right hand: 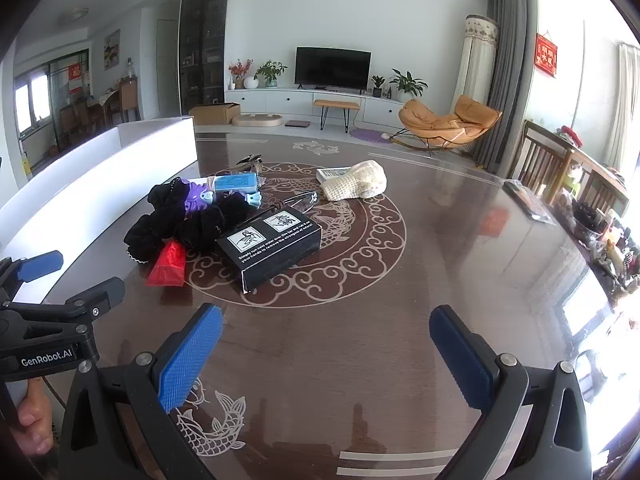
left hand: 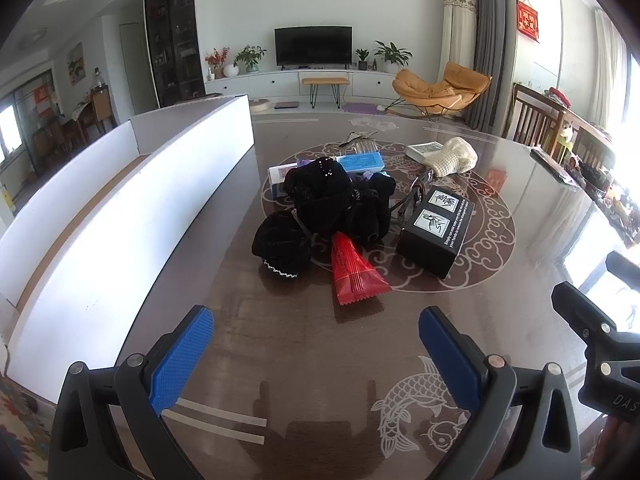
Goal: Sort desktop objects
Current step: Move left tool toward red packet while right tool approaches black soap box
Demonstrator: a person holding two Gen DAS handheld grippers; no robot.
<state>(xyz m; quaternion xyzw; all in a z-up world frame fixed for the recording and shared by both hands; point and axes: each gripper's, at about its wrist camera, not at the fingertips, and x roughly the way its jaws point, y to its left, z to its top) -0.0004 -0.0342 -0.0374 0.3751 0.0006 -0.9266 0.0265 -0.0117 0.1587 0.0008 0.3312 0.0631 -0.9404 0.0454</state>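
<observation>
A heap of objects lies mid-table: black velvet scrunchies (left hand: 324, 204) (right hand: 180, 224), a red snack packet (left hand: 354, 272) (right hand: 168, 266), a black box (left hand: 436, 228) (right hand: 272, 242), a blue box (left hand: 360, 161) (right hand: 235, 182), glasses (left hand: 412, 196) (right hand: 304, 200), a cream mesh pouch (left hand: 454, 156) (right hand: 356, 186) on a small book (left hand: 424, 149). My left gripper (left hand: 316, 354) is open and empty, short of the red packet. My right gripper (right hand: 326, 354) is open and empty, short of the black box. Each gripper shows at the edge of the other's view.
A white partitioned tray (left hand: 132, 216) (right hand: 100, 184) stands along the table's left side. The brown glossy table (right hand: 400, 280) has white fish patterns. Wooden chairs (right hand: 544, 164) and a cluttered side surface (right hand: 600, 232) stand at the right.
</observation>
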